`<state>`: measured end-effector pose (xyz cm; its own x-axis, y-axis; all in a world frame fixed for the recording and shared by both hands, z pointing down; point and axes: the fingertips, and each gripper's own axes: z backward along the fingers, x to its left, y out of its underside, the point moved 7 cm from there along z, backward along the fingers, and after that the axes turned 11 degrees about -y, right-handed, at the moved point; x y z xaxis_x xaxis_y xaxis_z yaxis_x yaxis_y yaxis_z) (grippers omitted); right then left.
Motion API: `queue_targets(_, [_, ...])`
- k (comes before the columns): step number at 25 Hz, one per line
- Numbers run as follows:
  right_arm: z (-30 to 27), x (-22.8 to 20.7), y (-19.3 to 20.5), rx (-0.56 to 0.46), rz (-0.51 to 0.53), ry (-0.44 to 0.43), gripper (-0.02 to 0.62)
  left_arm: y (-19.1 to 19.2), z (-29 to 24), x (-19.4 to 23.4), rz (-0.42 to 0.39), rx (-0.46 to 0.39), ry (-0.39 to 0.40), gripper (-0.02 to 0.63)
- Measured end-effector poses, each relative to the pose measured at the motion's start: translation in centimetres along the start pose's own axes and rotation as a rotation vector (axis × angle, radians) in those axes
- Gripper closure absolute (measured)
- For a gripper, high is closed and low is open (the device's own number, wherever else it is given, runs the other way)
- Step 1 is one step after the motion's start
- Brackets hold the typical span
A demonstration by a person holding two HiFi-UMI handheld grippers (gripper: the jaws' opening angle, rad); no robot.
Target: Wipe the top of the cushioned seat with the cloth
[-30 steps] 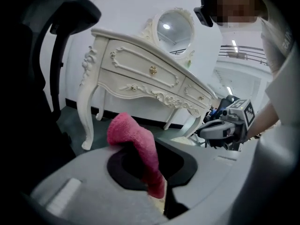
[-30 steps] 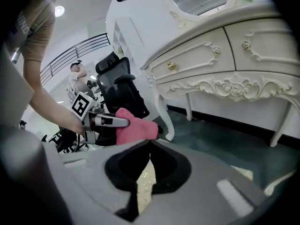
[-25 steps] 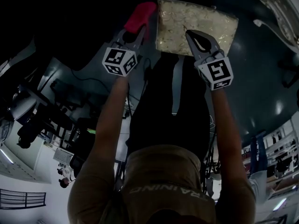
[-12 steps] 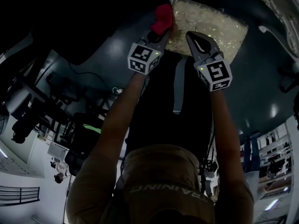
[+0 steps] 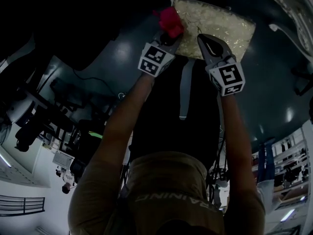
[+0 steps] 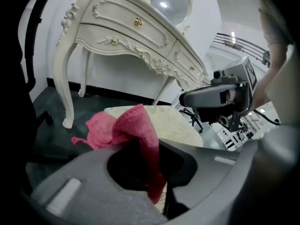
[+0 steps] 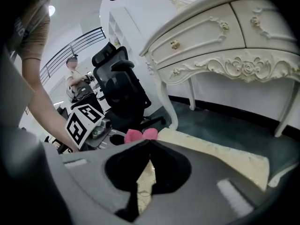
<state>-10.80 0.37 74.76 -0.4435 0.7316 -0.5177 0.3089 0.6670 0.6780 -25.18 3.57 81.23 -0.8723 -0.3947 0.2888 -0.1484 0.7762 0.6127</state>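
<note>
The cushioned seat (image 5: 215, 26) is a cream, patterned square pad low on the dark floor. A pink cloth (image 5: 169, 21) hangs bunched from my left gripper (image 5: 167, 33), which is shut on it at the cushion's left edge. In the left gripper view the cloth (image 6: 136, 130) drapes out of the closed jaws, with the cushion (image 6: 176, 125) just behind it. My right gripper (image 5: 201, 36) hovers over the cushion's near side, shut, with nothing between its jaws. In the right gripper view the cloth (image 7: 140, 135) shows just past the jaw tips, at the cushion's (image 7: 220, 156) corner.
A cream carved dressing table (image 6: 131, 32) with curved legs stands behind the cushion. A black office chair (image 7: 122, 93) is off to the left side, and a person (image 7: 75, 78) sits in the far background. Dark floor (image 5: 274, 72) surrounds the cushion.
My left gripper has swung right with the cloth, from beside the cushion's left edge to its near left corner. The right gripper has barely moved.
</note>
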Motion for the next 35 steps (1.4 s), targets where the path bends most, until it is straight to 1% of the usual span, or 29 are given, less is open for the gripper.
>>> queue_targets(4, [1.8, -1.0, 0.5, -0.022, -0.016, 0.025, 0.591, -0.2, -0.8, -1.0, -0.011, 0.021, 0.013, 0.566])
queue_targets(7, [3.1, -1.7, 1.3, -0.039, -0.010, 0.032, 0.591, -0.6, -1.6, -2.4, -0.038, 0.035, 0.029, 0.567])
queue_targets(12, [6.0, -2.4, 3.1, -0.068, -0.035, 0.064, 0.591, -1.2, -3.4, -5.8, -0.080, 0.037, 0.065, 0.566])
queue_targets(16, [8.9, -2.8, 4.5, -0.090, -0.065, 0.098, 0.591, -1.7, -5.1, -8.5, -0.101, 0.074, 0.086, 0.568])
queue_targets(21, [12.0, -3.6, 6.1, -0.106, -0.085, 0.116, 0.591, -2.0, -7.3, -11.7, -0.115, 0.103, 0.116, 0.567])
queue_targets(23, [13.1, -3.9, 6.7, -0.121, -0.099, 0.121, 0.591, -2.4, -7.9, -12.9, -0.106, 0.111, 0.117, 0.567])
queue_targets(26, [15.0, -4.5, 8.2, -0.137, -0.117, 0.130, 0.591, -2.8, -9.0, -14.6, -0.051, 0.115, 0.119, 0.566])
queue_targets(28, [16.3, -4.8, 9.3, -0.134, -0.126, 0.136, 0.591, -3.1, -9.6, -15.9, -0.036, 0.116, 0.120, 0.567])
queue_targets(31, [18.4, -5.3, 10.8, -0.124, -0.138, 0.137, 0.591, -3.5, -10.7, -18.2, -0.056, 0.121, 0.137, 0.567])
queue_targets(35, [21.0, -7.1, 13.3, -0.117, -0.160, 0.165, 0.591, -4.1, -12.5, -21.2, -0.083, 0.121, 0.155, 0.566])
